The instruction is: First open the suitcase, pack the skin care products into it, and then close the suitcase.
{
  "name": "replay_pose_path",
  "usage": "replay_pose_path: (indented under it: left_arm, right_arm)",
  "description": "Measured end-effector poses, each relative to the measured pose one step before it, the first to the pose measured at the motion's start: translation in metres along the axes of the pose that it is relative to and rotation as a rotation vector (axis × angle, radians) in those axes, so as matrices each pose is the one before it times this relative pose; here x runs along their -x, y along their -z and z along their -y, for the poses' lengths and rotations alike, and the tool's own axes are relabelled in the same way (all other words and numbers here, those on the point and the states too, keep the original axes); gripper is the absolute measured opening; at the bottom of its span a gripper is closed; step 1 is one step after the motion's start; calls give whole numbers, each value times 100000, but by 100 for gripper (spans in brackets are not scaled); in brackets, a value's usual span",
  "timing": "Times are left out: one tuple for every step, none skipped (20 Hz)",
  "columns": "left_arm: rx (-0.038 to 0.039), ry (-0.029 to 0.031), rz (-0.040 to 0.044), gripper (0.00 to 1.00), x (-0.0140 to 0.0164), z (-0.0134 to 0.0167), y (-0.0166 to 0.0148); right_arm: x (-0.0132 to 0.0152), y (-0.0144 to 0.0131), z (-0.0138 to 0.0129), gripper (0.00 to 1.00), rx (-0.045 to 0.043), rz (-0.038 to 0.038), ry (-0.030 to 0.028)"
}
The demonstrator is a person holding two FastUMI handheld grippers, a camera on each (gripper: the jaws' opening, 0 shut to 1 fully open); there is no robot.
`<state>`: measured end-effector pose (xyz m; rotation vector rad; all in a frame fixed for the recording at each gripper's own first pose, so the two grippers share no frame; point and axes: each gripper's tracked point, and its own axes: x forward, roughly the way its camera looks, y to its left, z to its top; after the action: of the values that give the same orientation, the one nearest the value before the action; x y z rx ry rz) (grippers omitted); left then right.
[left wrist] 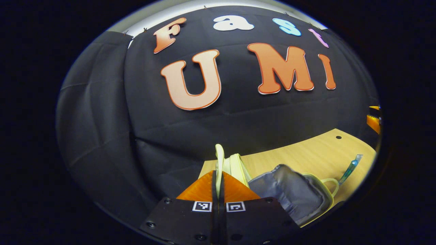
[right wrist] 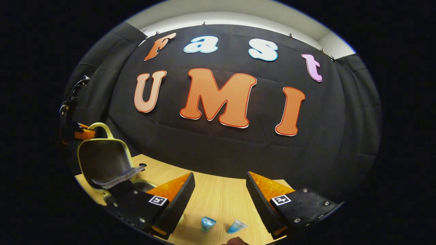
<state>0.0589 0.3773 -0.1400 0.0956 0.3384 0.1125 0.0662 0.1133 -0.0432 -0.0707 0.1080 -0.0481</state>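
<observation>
The small suitcase [right wrist: 102,160] stands open at the table's left end, its pale yellow-green lid upright and showing the grey lining [left wrist: 289,194]. My left gripper [left wrist: 218,174] is shut on the lid's top rim [left wrist: 220,158]; from the right gripper view it [right wrist: 73,131] sits by the lid's handle [right wrist: 98,127]. My right gripper [right wrist: 219,199] hangs open over the table with nothing between its fingers. Two blue skin care tubes [right wrist: 207,224] [right wrist: 236,225] lie on the table just below it. In the left gripper view, a teal tube [left wrist: 351,168] lies beyond the case.
The wooden table [right wrist: 218,194] ends at the black cloth wall behind. A small dark hole [left wrist: 338,137] marks the tabletop near the far edge. A bit of my right gripper [left wrist: 374,121] shows at the far right of the left gripper view.
</observation>
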Motion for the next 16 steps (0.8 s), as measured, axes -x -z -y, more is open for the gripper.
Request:
replay_pose_path:
  left_arm:
    - [1499,-19,-2108,1,-640,-1253,1253]
    - [2674,312,-1509,1,-824,-1340,1014]
    - [2046,-45,-1831,1,-775,-968,972]
    - [1246,-604,-2146,1,-941,-1295,1136]
    - [1036,-998,-2552,1,-434,-1140,1373]
    - [770,-1003,-2444,1,-554,-1173,1381]
    - [957,-1287,-2653,1,-439,-901,1451]
    - [873,-1065,-2791,1,-539,-739,1275]
    - [1046,-978,-2829,1,-765,-821,1421]
    - [1157,-815,-3227,1,-503,-689,1537]
    - [824,-797,-3237,1,-599,-612,1509]
    - [736,-231,-3637,1,-635,-367,1508]
    - [732,-200,-3415,1,-801,-142,1594]
    - [823,-612,-3881,1,-990,-55,1479]
    - [-178,-1041,-4002,3,-752,-199,1624]
    - [1939,-269,-2735,11,-1198,100,1239]
  right_arm:
    - [-60,2,-501,95,733,-738,1079]
    - [-6,136,-453,95,504,-893,599]
    - [112,127,-451,95,487,-904,489]
    - [143,59,-393,95,689,-750,581]
    - [104,27,-362,95,677,-525,296]
    - [65,51,-330,95,775,-666,465]
    - [74,290,-270,95,165,-1035,-148]
    - [100,166,-207,95,-52,-823,139]
    - [80,125,-103,95,-275,-702,8]
    - [-34,139,8,95,-166,-447,497]
    - [49,74,116,95,-104,-652,496]
    - [-66,183,108,95,-252,-577,486]
    - [8,257,277,95,-90,-575,624]
    - [54,234,196,95,-114,-639,271]
    - [64,99,293,95,242,-490,658]
    - [-61,173,248,95,21,-325,321]
